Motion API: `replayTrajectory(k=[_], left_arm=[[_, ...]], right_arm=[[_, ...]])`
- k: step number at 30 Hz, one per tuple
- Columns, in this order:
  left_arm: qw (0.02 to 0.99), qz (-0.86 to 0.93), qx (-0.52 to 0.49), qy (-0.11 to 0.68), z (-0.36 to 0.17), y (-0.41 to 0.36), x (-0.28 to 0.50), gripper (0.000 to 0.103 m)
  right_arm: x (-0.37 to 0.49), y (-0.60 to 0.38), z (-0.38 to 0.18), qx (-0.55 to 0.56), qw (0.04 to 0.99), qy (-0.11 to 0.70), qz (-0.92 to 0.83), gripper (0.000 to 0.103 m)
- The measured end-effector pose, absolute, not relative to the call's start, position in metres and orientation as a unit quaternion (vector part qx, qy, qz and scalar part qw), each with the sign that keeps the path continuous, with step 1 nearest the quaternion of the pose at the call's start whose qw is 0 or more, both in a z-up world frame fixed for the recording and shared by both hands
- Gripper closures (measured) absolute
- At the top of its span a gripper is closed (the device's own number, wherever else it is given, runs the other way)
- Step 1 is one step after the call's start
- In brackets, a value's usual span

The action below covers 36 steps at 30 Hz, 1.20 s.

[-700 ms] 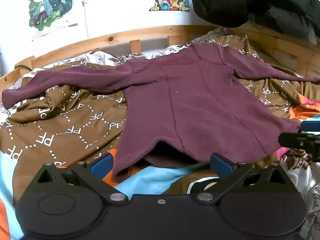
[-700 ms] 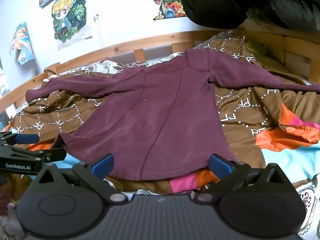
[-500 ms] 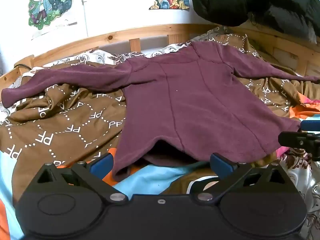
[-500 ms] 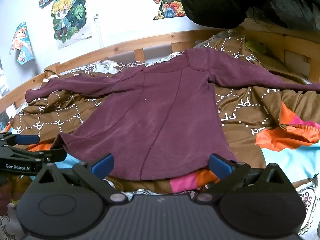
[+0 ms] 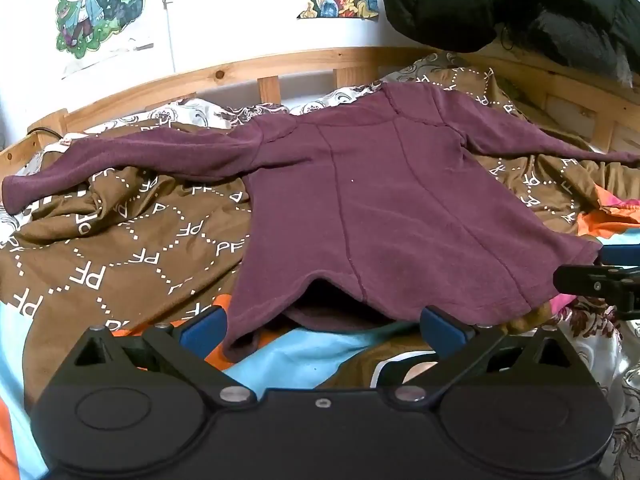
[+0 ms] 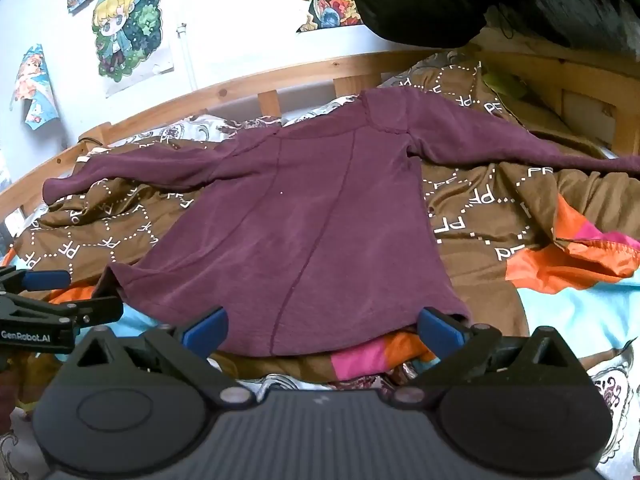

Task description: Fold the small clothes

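Spread across most of the bed, over a brown quilted cover printed with white letters (image 5: 120, 248): a maroon long-sleeved fleece top (image 5: 372, 216), back side up, collar toward the wooden slatted headboard (image 5: 224, 76), hem nearest the cameras. Both sleeves thrown wide, the left sleeve (image 5: 120, 160) trailing to the cover's far edge, the right sleeve (image 6: 520, 148) running off toward the bed rail. Soft, limp and light by the look of it; likely to sag and drape from any single pinch, grippy rather than slippery, in no way fragile. Thick enough to hold a crease poorly, so probably needing a press after each fold.

Hem lifted and gaping near its left corner (image 5: 244, 340), dark hollow beneath. Best holds, as a guess: the two hem corners, or each cuff for bringing sleeves inward first.

Left gripper (image 5: 324, 326) low at the hem, fingers spread wide, nothing between them, blue pads (image 5: 202, 326) just beside the left hem corner. Right gripper (image 6: 320, 326) likewise spread and empty, one pad touching or nearly touching the right hem corner (image 6: 456, 312).
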State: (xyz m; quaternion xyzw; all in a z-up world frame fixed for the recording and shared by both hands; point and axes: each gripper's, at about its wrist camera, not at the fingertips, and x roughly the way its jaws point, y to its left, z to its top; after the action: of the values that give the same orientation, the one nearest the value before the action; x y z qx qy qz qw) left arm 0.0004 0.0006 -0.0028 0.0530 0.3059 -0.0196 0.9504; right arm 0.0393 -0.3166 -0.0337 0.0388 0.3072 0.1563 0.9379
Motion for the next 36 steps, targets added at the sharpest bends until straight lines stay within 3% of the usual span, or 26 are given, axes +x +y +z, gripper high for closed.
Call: replayTrajectory(k=[36], left_arm=[[0.95,-0.019,0.052,0.308,-0.0022,0.0016,0.0006,0.001]], right_arm=[[0.0404,-0.3167,-0.0352,0.042,0.937,0.311,0.155,0.0]])
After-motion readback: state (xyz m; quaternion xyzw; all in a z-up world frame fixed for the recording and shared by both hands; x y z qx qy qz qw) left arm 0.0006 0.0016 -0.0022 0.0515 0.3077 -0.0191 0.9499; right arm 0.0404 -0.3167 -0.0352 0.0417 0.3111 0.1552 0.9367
